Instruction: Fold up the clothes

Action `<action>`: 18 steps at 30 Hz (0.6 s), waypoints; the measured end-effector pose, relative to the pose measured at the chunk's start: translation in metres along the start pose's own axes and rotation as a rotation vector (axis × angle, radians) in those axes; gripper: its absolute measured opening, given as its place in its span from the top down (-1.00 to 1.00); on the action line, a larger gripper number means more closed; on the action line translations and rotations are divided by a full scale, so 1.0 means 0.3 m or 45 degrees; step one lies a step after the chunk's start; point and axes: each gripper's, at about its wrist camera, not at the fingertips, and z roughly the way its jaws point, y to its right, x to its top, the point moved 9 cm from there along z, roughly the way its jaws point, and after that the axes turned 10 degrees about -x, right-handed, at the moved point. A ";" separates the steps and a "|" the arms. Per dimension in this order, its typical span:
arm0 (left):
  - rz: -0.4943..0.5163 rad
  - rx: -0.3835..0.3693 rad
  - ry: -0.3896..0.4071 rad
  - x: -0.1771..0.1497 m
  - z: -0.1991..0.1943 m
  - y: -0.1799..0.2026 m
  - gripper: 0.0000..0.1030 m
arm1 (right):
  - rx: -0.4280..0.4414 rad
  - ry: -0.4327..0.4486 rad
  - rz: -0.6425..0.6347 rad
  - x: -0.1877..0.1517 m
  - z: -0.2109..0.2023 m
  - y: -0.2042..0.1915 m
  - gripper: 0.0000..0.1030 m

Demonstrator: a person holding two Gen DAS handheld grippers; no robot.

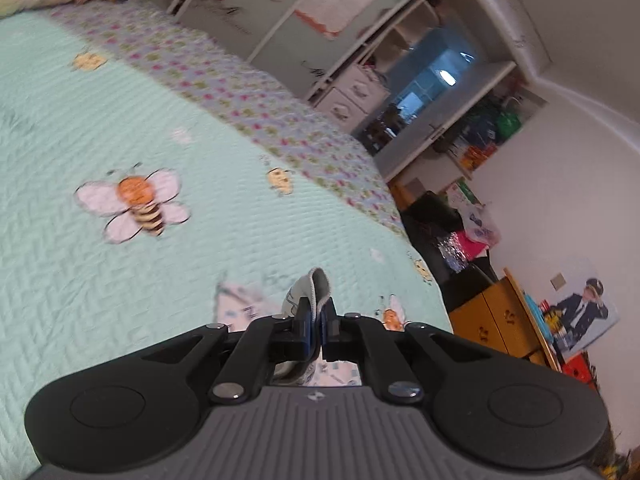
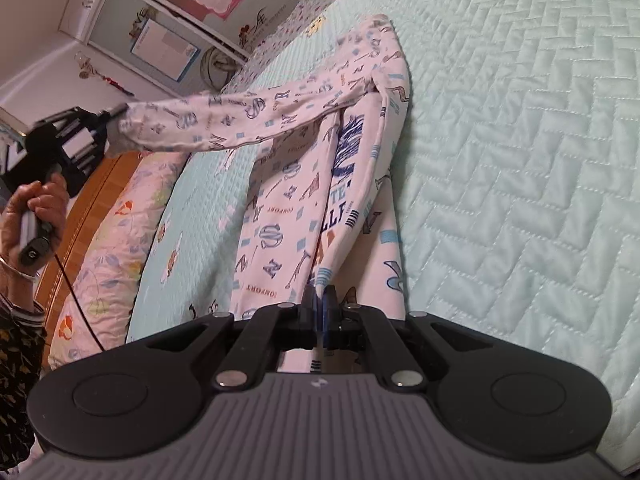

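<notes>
A white long-sleeved shirt (image 2: 304, 168) printed with blue letters lies on the mint quilted bed (image 2: 520, 160). My left gripper (image 1: 316, 320) is shut on the grey cuff (image 1: 318, 286) of one sleeve. In the right wrist view that gripper (image 2: 110, 124) holds the sleeve (image 2: 224, 120) stretched out to the left, lifted above the bed. My right gripper (image 2: 320, 312) is shut on a fold of the shirt near its lower edge, lifting it slightly.
The quilt has bee patterns (image 1: 134, 206) and a floral border (image 1: 248, 92). A flowered pillow (image 2: 116, 240) and a wooden bed frame (image 2: 92, 200) lie at the bed's left side. White shelves (image 1: 400, 60) and orange cabinets (image 1: 492, 320) stand beyond the bed.
</notes>
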 end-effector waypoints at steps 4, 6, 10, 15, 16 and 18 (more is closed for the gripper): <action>-0.030 0.030 -0.034 -0.012 0.014 -0.068 0.94 | -0.005 -0.011 -0.022 -0.003 -0.007 -0.008 0.94; -0.055 0.040 -0.015 -0.011 0.007 -0.086 0.94 | -0.008 -0.015 -0.028 -0.003 -0.010 -0.009 0.94; -0.075 0.012 0.012 -0.015 -0.049 -0.081 0.94 | -0.022 -0.023 -0.042 -0.009 -0.013 -0.007 0.94; -0.043 -0.029 0.008 -0.040 -0.106 -0.046 0.94 | -0.059 -0.040 -0.063 -0.007 -0.005 0.006 0.94; -0.045 -0.026 0.006 -0.046 -0.112 -0.047 0.94 | -0.069 -0.042 -0.072 -0.009 -0.007 0.007 0.94; -0.051 -0.019 0.001 -0.058 -0.122 -0.051 0.94 | -0.094 -0.036 -0.092 -0.008 -0.015 0.011 0.94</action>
